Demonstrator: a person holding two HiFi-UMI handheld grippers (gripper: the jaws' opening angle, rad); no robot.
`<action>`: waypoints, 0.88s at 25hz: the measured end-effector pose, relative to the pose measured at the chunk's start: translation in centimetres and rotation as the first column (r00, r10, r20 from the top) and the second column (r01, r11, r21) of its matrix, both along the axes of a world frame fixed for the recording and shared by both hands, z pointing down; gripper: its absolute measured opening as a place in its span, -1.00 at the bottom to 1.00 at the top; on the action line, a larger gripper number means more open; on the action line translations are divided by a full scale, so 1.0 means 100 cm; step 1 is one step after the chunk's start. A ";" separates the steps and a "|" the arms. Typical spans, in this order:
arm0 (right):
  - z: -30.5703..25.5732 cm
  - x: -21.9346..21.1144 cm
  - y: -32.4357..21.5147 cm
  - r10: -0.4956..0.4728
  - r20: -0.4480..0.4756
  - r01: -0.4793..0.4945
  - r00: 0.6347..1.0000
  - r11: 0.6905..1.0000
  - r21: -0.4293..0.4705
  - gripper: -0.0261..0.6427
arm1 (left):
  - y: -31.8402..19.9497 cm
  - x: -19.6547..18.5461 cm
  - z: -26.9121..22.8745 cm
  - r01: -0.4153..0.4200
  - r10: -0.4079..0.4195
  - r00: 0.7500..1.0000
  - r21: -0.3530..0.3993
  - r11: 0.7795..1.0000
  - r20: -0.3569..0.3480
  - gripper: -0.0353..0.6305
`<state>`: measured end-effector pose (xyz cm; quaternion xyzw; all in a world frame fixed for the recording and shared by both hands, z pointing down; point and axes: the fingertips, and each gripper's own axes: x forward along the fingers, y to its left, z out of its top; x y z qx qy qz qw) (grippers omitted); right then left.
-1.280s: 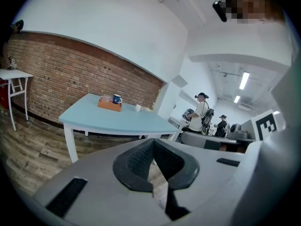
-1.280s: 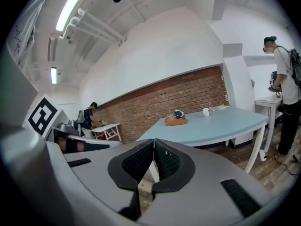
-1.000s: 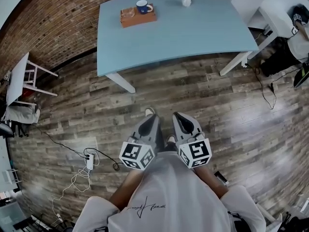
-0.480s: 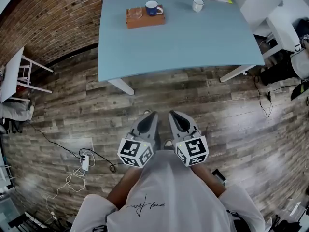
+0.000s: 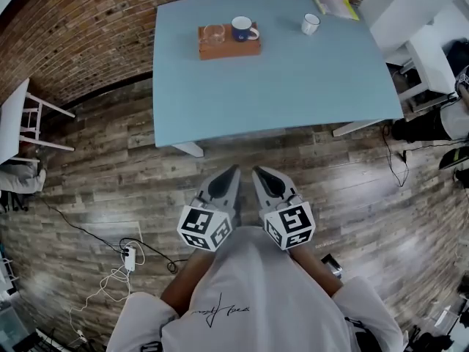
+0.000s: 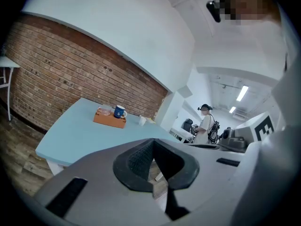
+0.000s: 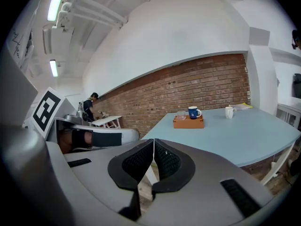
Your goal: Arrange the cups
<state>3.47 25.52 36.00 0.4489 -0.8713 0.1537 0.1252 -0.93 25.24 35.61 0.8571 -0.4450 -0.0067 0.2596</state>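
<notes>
The head view alone takes in the plank floor (image 5: 110,174). A white chair (image 5: 29,119) stands at the far left by the brick wall (image 5: 88,28), and a power strip (image 5: 129,255) with loose cables (image 5: 110,277) lies nearer the camera. Both claws sit side by side over the planks, short of the near edge of the bench (image 5: 278,86). The left claw (image 5: 234,170) is closed, its pads meeting at the tip with nothing between them. The right claw (image 5: 255,170) is likewise closed and empty, and each gripper view confirms this.

On the light-blue bench top, towards the far edge and left of the middle, a wooden tray (image 5: 229,48) carries two cups. A clear glass (image 5: 213,34) stands on its left part and a blue mug (image 5: 242,28) on its right. A white cup (image 5: 311,23) stands well apart to the right, near the far right corner, just beside a yellow-green booklet (image 5: 335,6).

The left gripper view adds a standing person (image 6: 206,122) in a bright room past the bench's right side. The right gripper view adds a second person (image 7: 89,105) at a white table (image 7: 110,120) along the brick wall, beyond the bench's left edge. Between the claws and the cups lie the near edge and a broad stretch of bare bench top.
</notes>
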 end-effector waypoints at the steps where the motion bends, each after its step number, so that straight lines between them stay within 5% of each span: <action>1: 0.000 -0.004 -0.006 0.000 -0.002 0.000 1.000 1.000 0.000 -0.86 | -0.006 -0.004 0.000 -0.001 0.001 1.000 0.001 1.000 -0.003 -0.87; 22: -0.014 -0.032 -0.083 0.086 -0.019 -0.085 0.996 0.995 0.050 -0.86 | -0.089 -0.049 -0.016 -0.041 0.042 0.999 0.060 0.997 0.000 -0.87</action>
